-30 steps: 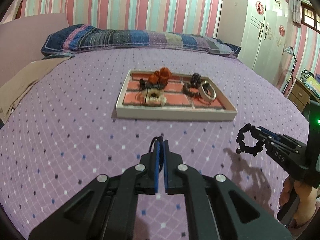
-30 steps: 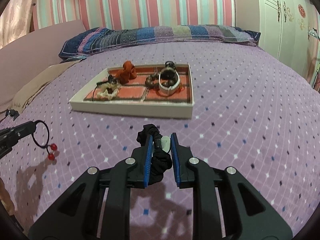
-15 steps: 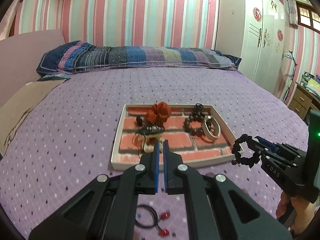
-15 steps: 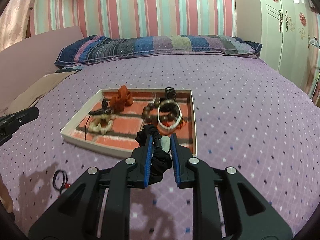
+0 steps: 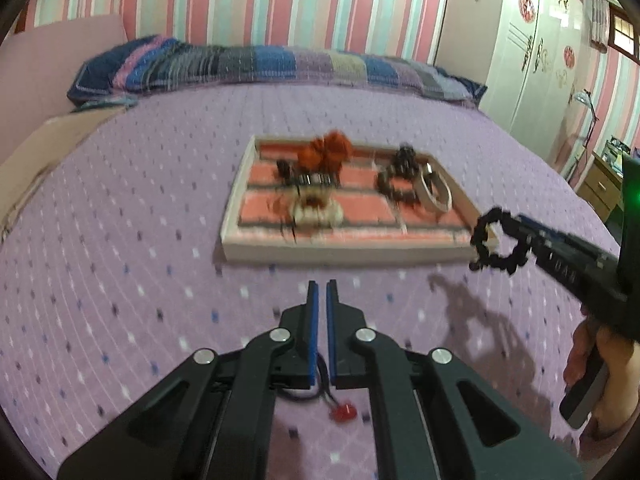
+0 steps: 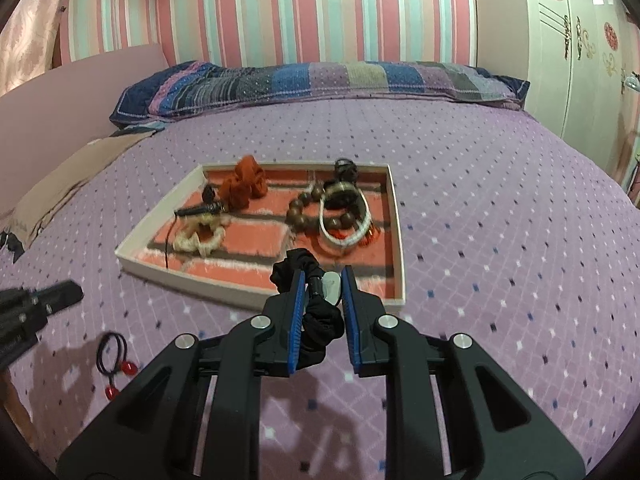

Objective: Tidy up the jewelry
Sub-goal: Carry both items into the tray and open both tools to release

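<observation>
A white tray (image 5: 344, 250) (image 6: 192, 282) with a pink brick-pattern lining lies mid-bed. In it are an orange scrunchie (image 6: 244, 180), a cream scrunchie (image 6: 198, 236), a brown bead bracelet (image 6: 300, 212) and a white bangle (image 6: 344, 240). My right gripper (image 6: 320, 276) (image 5: 518, 226) hovers at the tray's near right corner, shut on a black scrunchie (image 6: 320, 320) (image 5: 502, 263) with a white tag. My left gripper (image 5: 320, 284) (image 6: 74, 294) is shut and holds nothing, short of the tray's front wall. A black hair tie with red beads (image 6: 114, 356) (image 5: 340, 412) lies on the bedspread under it.
The purple dotted bedspread (image 6: 500, 208) stretches all around the tray. Striped pillows (image 6: 320, 80) line the headboard end, and a beige cloth (image 6: 60, 184) lies at the left. A white wardrobe (image 5: 532, 52) and a bedside drawer (image 5: 600, 188) stand to the right. A hand (image 5: 592, 356) grips the right tool.
The left gripper let go of the black hair tie, which now lies on the bed beneath it. The right gripper carried the black scrunchie closer to the tray's near right corner.
</observation>
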